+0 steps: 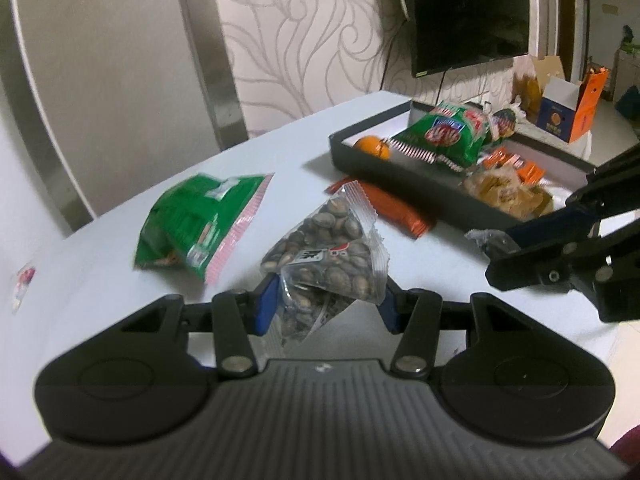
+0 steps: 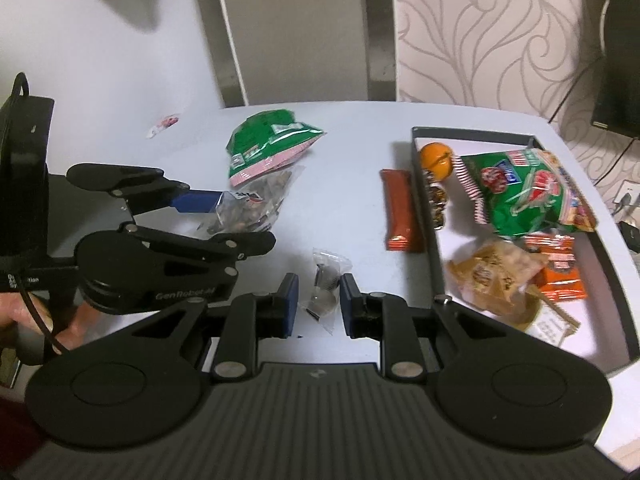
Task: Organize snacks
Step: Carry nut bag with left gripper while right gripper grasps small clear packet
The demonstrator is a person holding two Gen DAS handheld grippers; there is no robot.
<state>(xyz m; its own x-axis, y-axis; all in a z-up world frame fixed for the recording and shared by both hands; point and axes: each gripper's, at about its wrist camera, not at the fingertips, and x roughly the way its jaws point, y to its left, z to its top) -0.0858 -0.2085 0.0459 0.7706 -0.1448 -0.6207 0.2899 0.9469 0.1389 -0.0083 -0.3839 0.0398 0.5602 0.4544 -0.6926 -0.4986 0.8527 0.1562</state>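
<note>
My left gripper (image 1: 326, 302) is shut on a clear packet of dark seeds (image 1: 324, 252) and holds it above the white table (image 1: 100, 248); the same packet (image 2: 256, 204) shows in the right wrist view in that gripper (image 2: 224, 220). My right gripper (image 2: 319, 306) is open, its pads on either side of a small clear packet (image 2: 326, 284) lying on the table. A green snack bag (image 1: 192, 228) (image 2: 268, 146) and an orange bar (image 1: 396, 210) (image 2: 400, 210) lie on the table. A black tray (image 2: 430, 216) (image 1: 400, 172) holds several snacks.
In the tray lie an orange (image 2: 436, 156), a green bag (image 2: 524, 196), a tan pastry packet (image 2: 492, 276) and small orange packets (image 2: 560, 268). A small wrapper (image 2: 162, 124) lies at the far left. A television (image 1: 468, 12) hangs behind, with boxes (image 1: 568, 108) beside it.
</note>
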